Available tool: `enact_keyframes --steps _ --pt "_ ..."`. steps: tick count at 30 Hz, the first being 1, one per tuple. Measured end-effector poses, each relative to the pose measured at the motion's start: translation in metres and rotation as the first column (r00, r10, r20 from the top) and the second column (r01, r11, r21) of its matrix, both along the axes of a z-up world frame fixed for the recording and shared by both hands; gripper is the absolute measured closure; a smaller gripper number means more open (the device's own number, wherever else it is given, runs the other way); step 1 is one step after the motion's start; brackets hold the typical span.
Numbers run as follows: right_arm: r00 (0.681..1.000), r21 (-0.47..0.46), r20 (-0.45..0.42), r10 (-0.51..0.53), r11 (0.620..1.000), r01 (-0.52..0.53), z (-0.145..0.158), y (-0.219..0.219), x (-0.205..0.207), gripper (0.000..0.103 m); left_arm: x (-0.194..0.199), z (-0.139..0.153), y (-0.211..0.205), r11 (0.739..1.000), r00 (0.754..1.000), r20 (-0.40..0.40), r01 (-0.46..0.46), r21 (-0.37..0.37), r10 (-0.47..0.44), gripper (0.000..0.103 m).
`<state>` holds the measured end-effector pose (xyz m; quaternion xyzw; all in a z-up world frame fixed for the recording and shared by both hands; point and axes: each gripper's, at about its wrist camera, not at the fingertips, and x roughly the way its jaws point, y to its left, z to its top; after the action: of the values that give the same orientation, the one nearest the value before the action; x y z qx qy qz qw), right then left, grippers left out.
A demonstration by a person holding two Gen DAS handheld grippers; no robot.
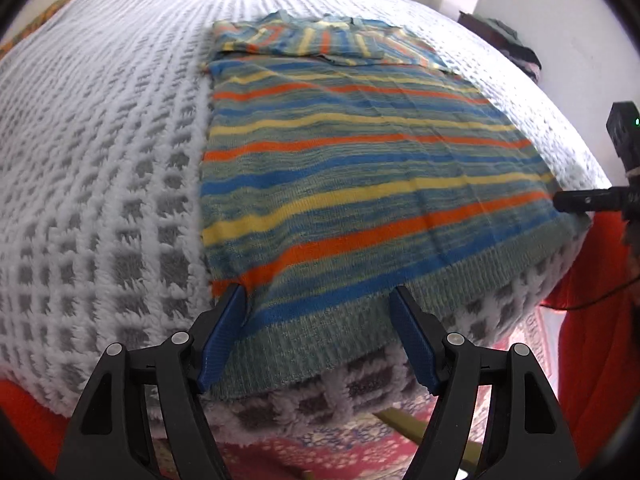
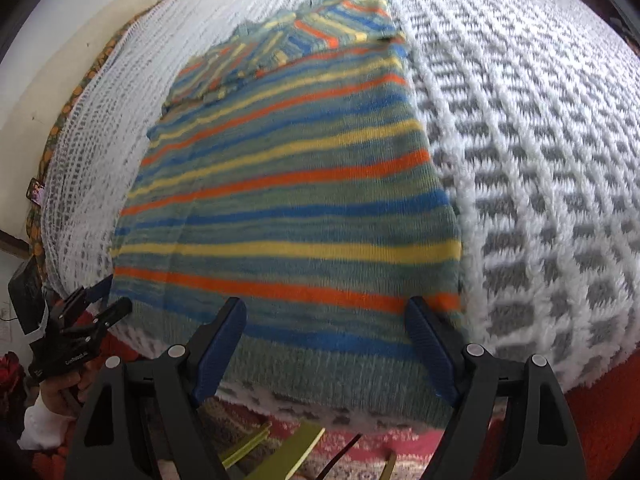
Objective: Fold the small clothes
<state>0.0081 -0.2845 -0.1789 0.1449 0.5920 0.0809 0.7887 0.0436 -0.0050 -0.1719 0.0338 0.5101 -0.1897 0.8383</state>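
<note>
Fingers [image 1: 224,332] of the left gripper [image 1: 318,316], blue-padded on black arms, stand spread wide over the ribbed hem at the left corner of the striped knit sweater [image 1: 352,184], gripping nothing. The right gripper [image 2: 326,328] matches it: blue pads apart, poised above the hem near the sweater's right corner, nothing between them. The sweater, banded in orange, yellow, blue and grey-green wool, lies flat on the fluffy white-and-grey checked blanket [image 1: 100,184], its hem hanging a little over the near edge and its sleeves folded across the far end. Below the blanket's edge shows a red patterned rug [image 2: 360,452]. Each camera catches the other gripper at the frame's side.
</note>
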Motion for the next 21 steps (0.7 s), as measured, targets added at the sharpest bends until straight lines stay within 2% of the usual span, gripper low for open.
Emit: enact_keyframes --steps 3,5,7,9,11,14,16,18,20,21 --pt "0.999 0.061 0.002 -0.038 0.997 0.037 0.018 -0.018 -0.01 0.022 0.0 0.019 0.024 0.985 0.998 -0.022 -0.054 -0.164 0.051 0.028" --pt "0.994 0.113 0.012 -0.112 0.987 0.11 0.031 -0.04 -0.018 0.022 0.002 0.023 0.047 0.953 0.991 -0.077 -0.127 -0.274 0.11 0.028" --pt "0.982 0.193 -0.002 -0.188 0.964 0.185 0.035 -0.063 -0.026 0.021 0.005 0.019 0.061 0.928 0.979 -0.158 -0.176 -0.327 0.13 0.028" --pt "0.973 0.266 -0.039 -0.229 0.936 0.231 0.03 -0.078 -0.032 0.021 0.005 0.013 0.067 0.927 0.971 -0.198 -0.192 -0.321 0.132 0.029" --pt "0.966 0.291 -0.064 -0.249 0.922 0.257 0.022 -0.086 -0.035 0.021 0.003 0.011 0.068 0.931 0.968 -0.21 -0.2 -0.306 0.139 0.029" --pt "0.963 0.258 -0.104 -0.249 0.928 0.268 0.011 -0.091 -0.034 0.021 0.005 0.007 0.074 0.93 0.954 -0.228 -0.255 -0.265 0.197 0.029" --pt "0.963 0.243 -0.109 -0.245 0.933 0.265 0.007 -0.09 -0.034 0.021 0.007 0.004 0.079 0.917 0.944 -0.246 -0.286 -0.277 0.22 0.029" --pt "0.966 0.279 -0.121 -0.229 0.926 0.254 0.001 -0.089 -0.033 0.021 0.009 -0.001 0.078 0.909 0.936 -0.284 -0.293 -0.295 0.209 0.029" --pt "0.973 0.334 -0.122 -0.196 0.915 0.226 -0.004 -0.081 -0.031 0.024 0.011 -0.003 0.074 0.918 0.938 -0.294 -0.269 -0.291 0.182 0.029" --pt "0.977 0.337 -0.121 -0.177 0.918 0.208 -0.005 -0.076 -0.029 0.029 0.012 -0.003 0.071 0.922 0.941 -0.293 -0.255 -0.29 0.168 0.029"
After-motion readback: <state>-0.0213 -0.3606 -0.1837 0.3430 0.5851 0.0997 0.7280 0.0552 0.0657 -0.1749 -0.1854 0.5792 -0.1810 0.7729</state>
